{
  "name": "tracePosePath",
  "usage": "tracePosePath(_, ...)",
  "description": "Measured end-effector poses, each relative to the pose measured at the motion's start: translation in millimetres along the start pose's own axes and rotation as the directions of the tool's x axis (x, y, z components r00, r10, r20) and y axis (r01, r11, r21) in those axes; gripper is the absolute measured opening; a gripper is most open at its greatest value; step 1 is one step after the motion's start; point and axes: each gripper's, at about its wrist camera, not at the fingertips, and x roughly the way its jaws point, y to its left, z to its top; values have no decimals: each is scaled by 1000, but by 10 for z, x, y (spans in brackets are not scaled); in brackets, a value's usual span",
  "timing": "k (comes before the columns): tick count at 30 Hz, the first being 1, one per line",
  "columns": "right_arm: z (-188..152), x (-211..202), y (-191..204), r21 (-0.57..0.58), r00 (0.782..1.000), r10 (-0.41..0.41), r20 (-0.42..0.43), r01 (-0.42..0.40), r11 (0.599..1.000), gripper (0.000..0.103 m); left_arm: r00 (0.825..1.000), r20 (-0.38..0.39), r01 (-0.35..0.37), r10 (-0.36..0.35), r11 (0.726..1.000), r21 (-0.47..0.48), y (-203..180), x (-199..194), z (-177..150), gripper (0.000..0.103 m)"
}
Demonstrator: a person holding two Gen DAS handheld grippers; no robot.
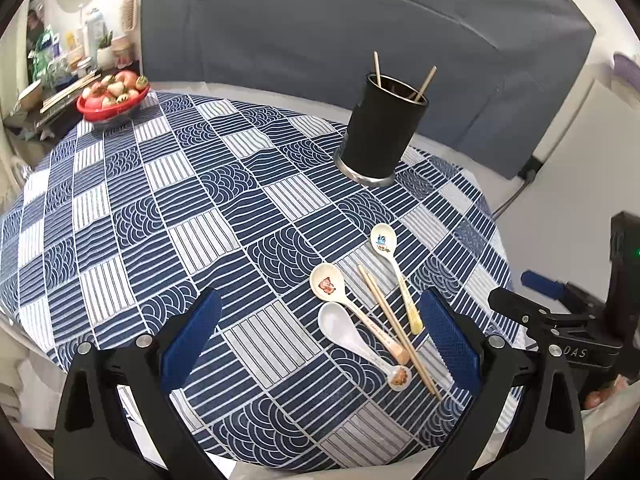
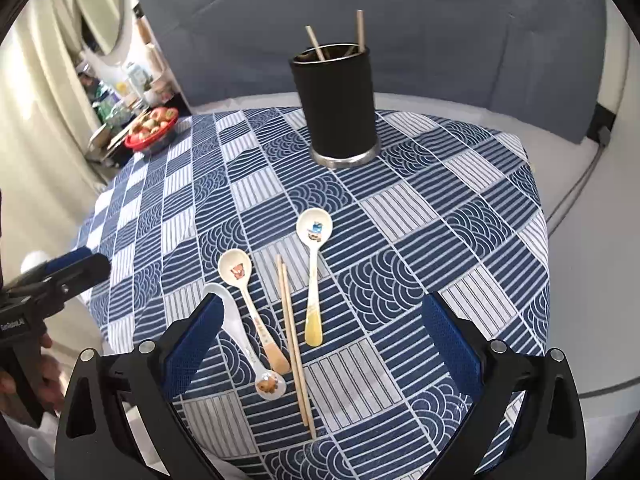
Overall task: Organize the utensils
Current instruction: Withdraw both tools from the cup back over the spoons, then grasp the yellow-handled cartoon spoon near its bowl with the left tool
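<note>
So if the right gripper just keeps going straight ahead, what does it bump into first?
Probably the pair of chopsticks lying between its open fingers, then the yellow-handled spoon. The black holder is farther back. Depth is hard to judge.

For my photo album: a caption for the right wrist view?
Open right gripper above three spoons and chopsticks; black holder behind.

At twelve o'clock we see a grey-blue padded panel [image 2: 400,40] standing behind the table [image 1: 132,216], which is covered with a blue and white patterned cloth. At ten o'clock we see a cluttered shelf [image 1: 68,68] with bottles and a small plant, and a red bowl of fruit [image 1: 114,98] at the table's far corner. A round mirror [image 2: 102,12] hangs at eleven o'clock, beside a cream curtain [image 2: 36,120]. A white wall [image 1: 568,208] with a cable is at three o'clock. The light is soft and even.
</note>
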Motion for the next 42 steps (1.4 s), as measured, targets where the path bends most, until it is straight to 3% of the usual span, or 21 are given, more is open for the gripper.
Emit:
tracePosePath(2,-9,-14,-49,31,1000,-2,-4,2,1000,95,999,-10,-35,35,999,-12,35,12,21,97)
tracePosePath(5,-38,-13,-96,55,999,14,-43,-12,998,95,999,-23,-26,27,1000,4,26,50,63,97)
tracePosePath(11,-32,-37,-35,7,999,-39,-28,39,999,95,994,-103,-23,45,979,201,-214,378,211,91)
tracePosePath(18,-29,136,-110,-2,994,-72,-82,73,997,94,981,-179,122,-73,953,277,-245,822,541,91)
tracePosePath(23,-48,320,-132,-29,987,-109,-122,106,994,94,967,-236,172,-96,929,327,-280,1229,764,91)
tracePosePath(34,-30,674,-179,-19,972,-148,-183,147,989,94,910,-398,280,-117,881,382,-441,2050,977,91)
tracePosePath(42,-110,830,-248,15,962,-163,-217,170,985,94,862,-492,357,-121,834,421,-677,2373,877,83)
